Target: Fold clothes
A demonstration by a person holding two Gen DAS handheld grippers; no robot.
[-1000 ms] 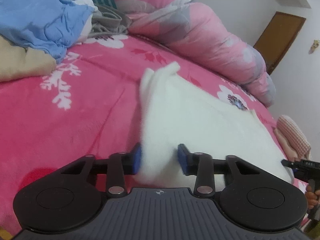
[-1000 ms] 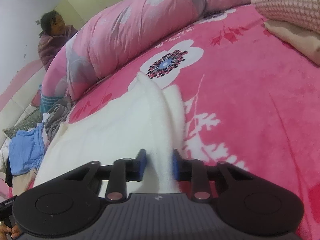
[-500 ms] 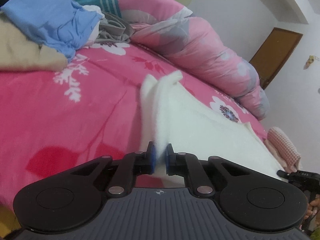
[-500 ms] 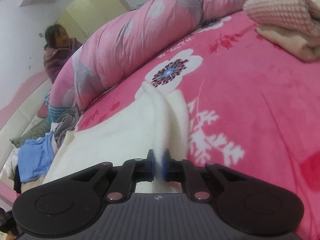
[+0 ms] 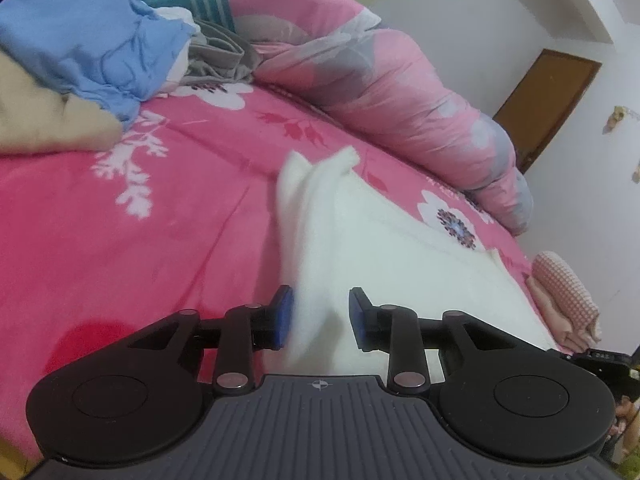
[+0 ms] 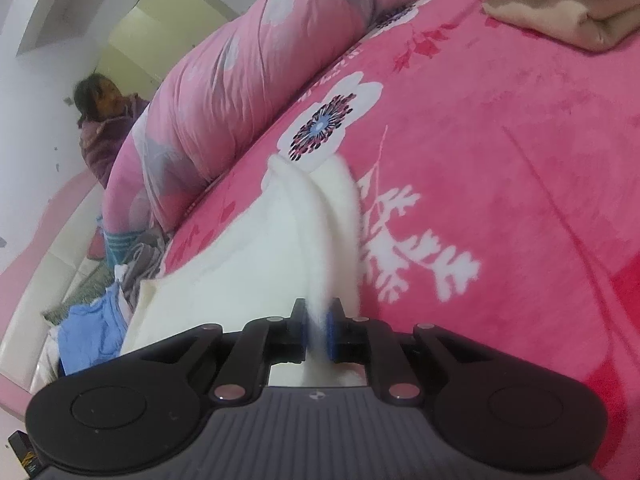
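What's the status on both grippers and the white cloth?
Left gripper opening, white cloth loose between its jaws. Right gripper pinching cloth edge, easing open. Nothing in the way.

We see both views under soft, even indoor light with a slightly cool cast; no source shows. Shadows are faint. The white garment (image 5: 384, 264) is nearly blown out and smeared by motion blur along its near fold, more so in the right wrist view. Fisheye distortion bows the bed (image 6: 520, 184) and bends the wall (image 5: 500, 12). Corners darken.
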